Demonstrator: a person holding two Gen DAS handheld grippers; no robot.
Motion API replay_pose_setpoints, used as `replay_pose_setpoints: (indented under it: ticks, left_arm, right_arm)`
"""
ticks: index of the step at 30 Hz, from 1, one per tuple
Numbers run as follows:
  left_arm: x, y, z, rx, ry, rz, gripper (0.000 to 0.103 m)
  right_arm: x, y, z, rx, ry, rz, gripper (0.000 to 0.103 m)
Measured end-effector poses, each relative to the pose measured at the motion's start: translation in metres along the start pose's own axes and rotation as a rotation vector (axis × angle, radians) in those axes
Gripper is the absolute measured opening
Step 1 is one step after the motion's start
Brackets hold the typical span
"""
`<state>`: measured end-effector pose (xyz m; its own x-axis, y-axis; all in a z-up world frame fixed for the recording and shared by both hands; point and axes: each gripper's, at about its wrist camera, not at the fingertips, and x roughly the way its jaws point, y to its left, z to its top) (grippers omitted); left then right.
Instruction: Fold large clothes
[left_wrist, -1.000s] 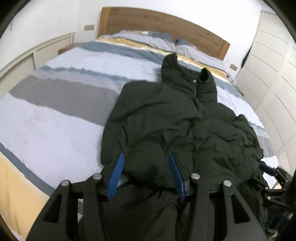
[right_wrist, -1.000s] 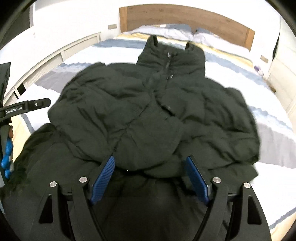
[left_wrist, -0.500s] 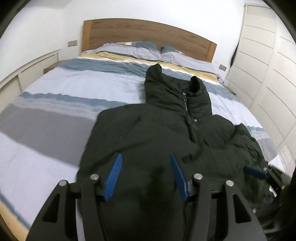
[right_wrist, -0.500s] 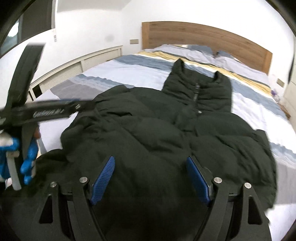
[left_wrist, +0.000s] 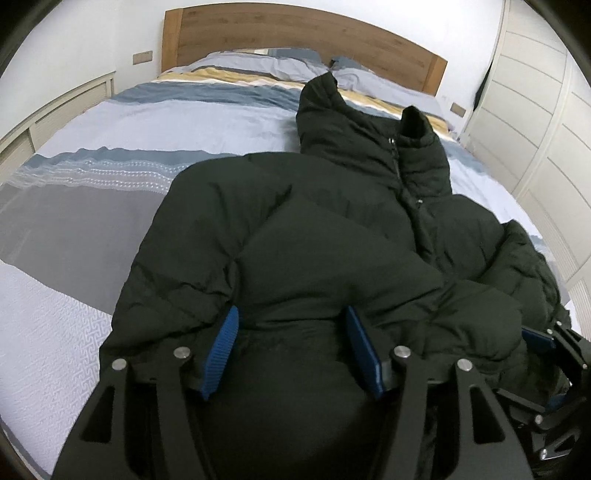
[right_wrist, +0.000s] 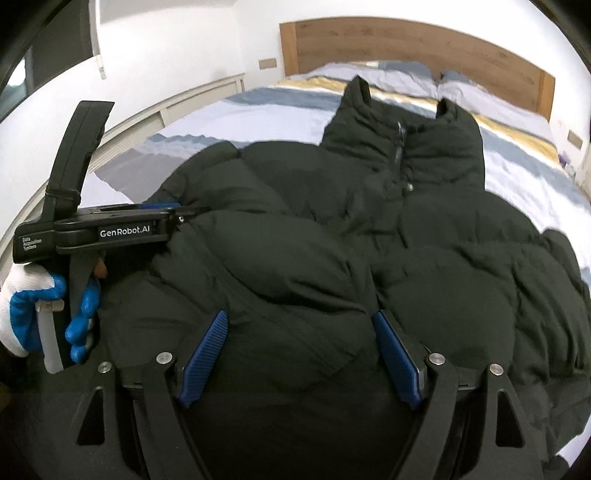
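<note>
The dark puffer jacket (left_wrist: 332, 240) fills both views, its hem hidden beneath both tools. The left gripper (left_wrist: 291, 336) and right gripper (right_wrist: 299, 339) each have jaws spread around bunched fabric; whether they pinch it is unclear.

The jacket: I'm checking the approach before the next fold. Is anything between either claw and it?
Nothing visible. The dark puffer jacket fills the gap of the open left claw and the open right claw. Only the striped bed surrounds it.
</note>
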<state>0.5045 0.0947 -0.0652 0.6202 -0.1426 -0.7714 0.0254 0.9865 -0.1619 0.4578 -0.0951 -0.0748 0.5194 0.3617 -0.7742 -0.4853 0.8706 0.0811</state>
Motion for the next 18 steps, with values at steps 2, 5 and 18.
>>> replay_pose_setpoints:
  ticks: [2,5,18]
  left_arm:
    - [0.001,-0.002,-0.001,0.013,0.003,0.008,0.061]
    - [0.002,-0.001,-0.003,0.016,0.007,0.004,0.062]
    - [0.009,-0.003,-0.01,0.045,0.01,0.018,0.067]
  right_arm:
    - [-0.001,0.001,-0.004,-0.006,0.016,-0.01,0.08]
    - [-0.003,0.002,-0.008,-0.007,0.031,-0.022,0.08]
    - [0.01,0.001,-0.015,0.009,0.043,-0.035,0.088]
